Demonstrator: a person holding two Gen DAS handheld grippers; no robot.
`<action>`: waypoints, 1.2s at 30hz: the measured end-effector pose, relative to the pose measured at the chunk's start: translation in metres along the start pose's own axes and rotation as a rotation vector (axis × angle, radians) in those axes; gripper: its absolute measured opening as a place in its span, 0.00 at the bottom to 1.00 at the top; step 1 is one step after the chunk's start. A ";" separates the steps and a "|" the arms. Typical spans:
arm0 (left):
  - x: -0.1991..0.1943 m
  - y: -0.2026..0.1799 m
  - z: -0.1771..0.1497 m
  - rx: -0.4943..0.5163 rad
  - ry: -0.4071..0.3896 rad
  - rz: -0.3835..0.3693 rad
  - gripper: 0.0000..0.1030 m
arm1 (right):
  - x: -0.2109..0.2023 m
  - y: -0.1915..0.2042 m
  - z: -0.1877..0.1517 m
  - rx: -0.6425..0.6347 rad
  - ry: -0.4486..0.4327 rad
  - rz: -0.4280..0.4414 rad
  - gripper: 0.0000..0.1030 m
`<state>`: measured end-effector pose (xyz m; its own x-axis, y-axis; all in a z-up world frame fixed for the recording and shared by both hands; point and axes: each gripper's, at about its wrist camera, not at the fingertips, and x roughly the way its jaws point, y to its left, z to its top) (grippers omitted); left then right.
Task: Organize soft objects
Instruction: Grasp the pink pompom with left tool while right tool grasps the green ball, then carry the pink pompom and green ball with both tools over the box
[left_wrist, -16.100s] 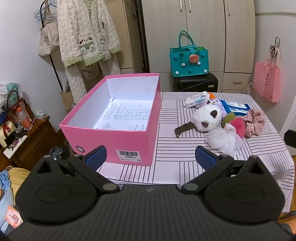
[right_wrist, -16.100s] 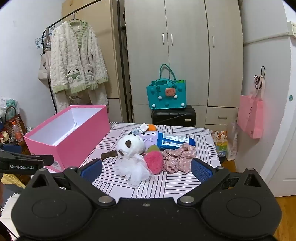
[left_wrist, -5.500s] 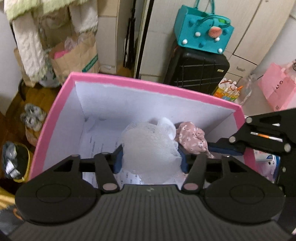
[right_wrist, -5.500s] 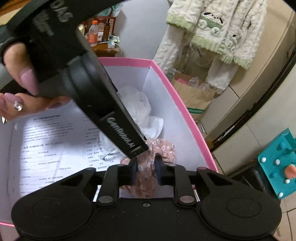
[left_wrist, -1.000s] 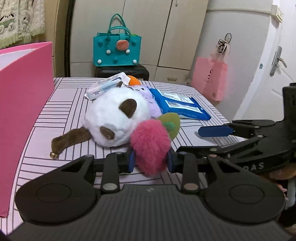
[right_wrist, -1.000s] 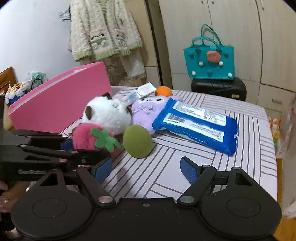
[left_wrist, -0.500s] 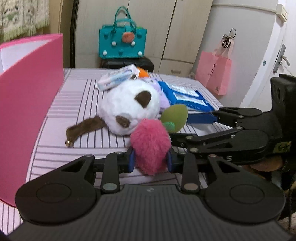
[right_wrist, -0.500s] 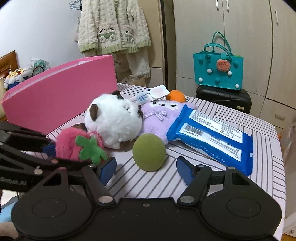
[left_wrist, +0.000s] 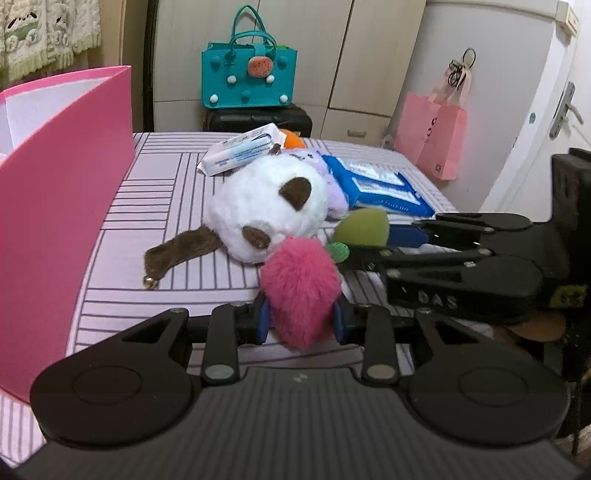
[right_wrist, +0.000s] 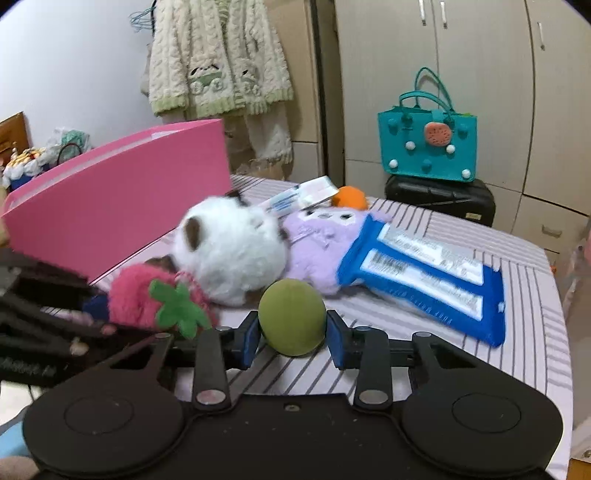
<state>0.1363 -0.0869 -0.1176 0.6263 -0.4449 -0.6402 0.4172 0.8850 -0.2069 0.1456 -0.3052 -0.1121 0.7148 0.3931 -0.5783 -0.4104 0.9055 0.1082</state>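
My left gripper (left_wrist: 300, 317) is shut on a fuzzy pink strawberry plush (left_wrist: 301, 286), just above the striped tablecloth (left_wrist: 177, 192). In the right wrist view the same strawberry plush (right_wrist: 147, 297) shows its green leaf at the left. My right gripper (right_wrist: 292, 334) is closing around a green egg-shaped sponge (right_wrist: 291, 315); both blue pads touch its sides. A white panda plush (left_wrist: 266, 210) and a purple plush (right_wrist: 317, 236) lie just beyond. The open pink box (left_wrist: 62, 192) stands to the left.
A blue wipes pack (right_wrist: 424, 273), a white tube box (left_wrist: 243, 151) and an orange ball (right_wrist: 349, 197) lie on the table behind the plushes. A teal bag (left_wrist: 249, 79) on a black suitcase and a pink paper bag (left_wrist: 441, 140) stand past the table's far edge.
My right gripper's jaws have narrowed from wide open onto the green sponge after sliding up to it. The left gripper keeps its hold on the strawberry plush, which sits slightly higher.
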 end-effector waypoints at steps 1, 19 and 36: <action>-0.001 0.000 0.000 0.006 0.004 0.004 0.30 | -0.002 0.003 -0.002 0.005 0.005 0.013 0.41; -0.030 0.008 -0.002 0.023 0.176 -0.036 0.30 | -0.049 0.027 -0.017 0.108 0.081 0.087 0.42; -0.085 0.032 -0.004 0.067 0.278 -0.063 0.30 | -0.087 0.067 -0.002 0.031 0.164 0.215 0.42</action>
<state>0.0935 -0.0205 -0.0730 0.3972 -0.4354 -0.8079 0.4973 0.8420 -0.2092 0.0551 -0.2784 -0.0560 0.5107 0.5483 -0.6622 -0.5234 0.8094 0.2665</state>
